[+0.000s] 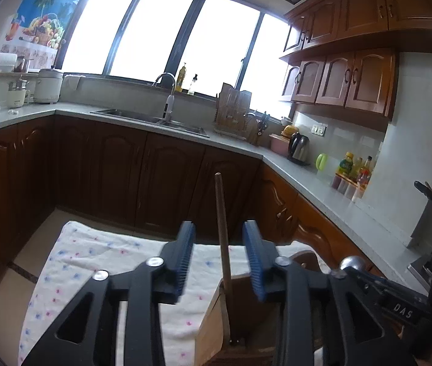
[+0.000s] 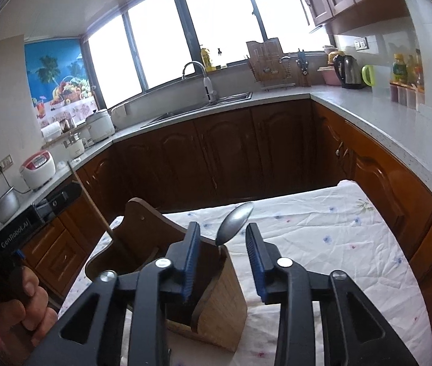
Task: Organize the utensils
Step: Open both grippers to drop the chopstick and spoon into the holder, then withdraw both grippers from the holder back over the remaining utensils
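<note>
A wooden utensil holder [image 2: 216,302] stands on a table with a floral cloth [image 2: 322,244]. In the left wrist view a brown chopstick [image 1: 223,238] stands upright in the holder [image 1: 212,320], between the open pads of my left gripper [image 1: 219,262] without touching them. In the right wrist view a metal spoon [image 2: 235,224] stands in the holder, bowl up, between the open pads of my right gripper [image 2: 222,262]. The chopstick [image 2: 91,201] shows at the left there. The spoon's bowl [image 1: 351,263] shows at the right of the left wrist view.
Kitchen counters wrap around beyond the table, with a sink [image 1: 151,119], a dish rack [image 1: 234,116], a kettle [image 1: 299,148] and bottles [image 1: 353,167]. Rice cookers [image 2: 37,167] stand on the left counter. The cloth [image 1: 100,259] covers the table.
</note>
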`<action>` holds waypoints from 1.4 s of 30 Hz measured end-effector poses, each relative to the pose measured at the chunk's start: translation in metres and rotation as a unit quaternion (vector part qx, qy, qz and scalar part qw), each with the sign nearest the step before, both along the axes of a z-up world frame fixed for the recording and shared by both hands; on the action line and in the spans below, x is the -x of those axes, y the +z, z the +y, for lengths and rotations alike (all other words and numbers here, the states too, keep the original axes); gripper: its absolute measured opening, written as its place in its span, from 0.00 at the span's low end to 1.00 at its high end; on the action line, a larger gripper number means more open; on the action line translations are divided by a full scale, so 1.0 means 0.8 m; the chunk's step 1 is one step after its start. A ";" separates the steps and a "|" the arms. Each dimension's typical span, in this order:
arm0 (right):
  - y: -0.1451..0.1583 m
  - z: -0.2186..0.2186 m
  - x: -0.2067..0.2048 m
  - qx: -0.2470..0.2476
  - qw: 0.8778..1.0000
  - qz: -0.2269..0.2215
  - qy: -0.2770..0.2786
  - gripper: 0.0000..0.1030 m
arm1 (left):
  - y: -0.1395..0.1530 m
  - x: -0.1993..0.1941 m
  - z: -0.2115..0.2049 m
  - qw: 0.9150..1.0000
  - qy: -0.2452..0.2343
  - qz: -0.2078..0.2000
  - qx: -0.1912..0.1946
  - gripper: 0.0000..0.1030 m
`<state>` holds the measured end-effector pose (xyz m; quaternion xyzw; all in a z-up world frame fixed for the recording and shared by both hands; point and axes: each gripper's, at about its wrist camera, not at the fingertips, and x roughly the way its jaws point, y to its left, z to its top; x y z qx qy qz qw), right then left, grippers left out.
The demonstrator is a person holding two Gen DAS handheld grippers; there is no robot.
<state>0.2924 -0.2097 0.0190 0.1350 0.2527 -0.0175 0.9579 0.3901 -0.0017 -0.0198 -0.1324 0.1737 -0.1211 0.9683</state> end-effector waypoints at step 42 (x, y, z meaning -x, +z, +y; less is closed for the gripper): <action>-0.015 0.038 0.266 -0.029 0.999 -0.021 -0.009 0.85 | 0.018 0.317 0.103 0.993 -0.007 0.112 -0.028 0.82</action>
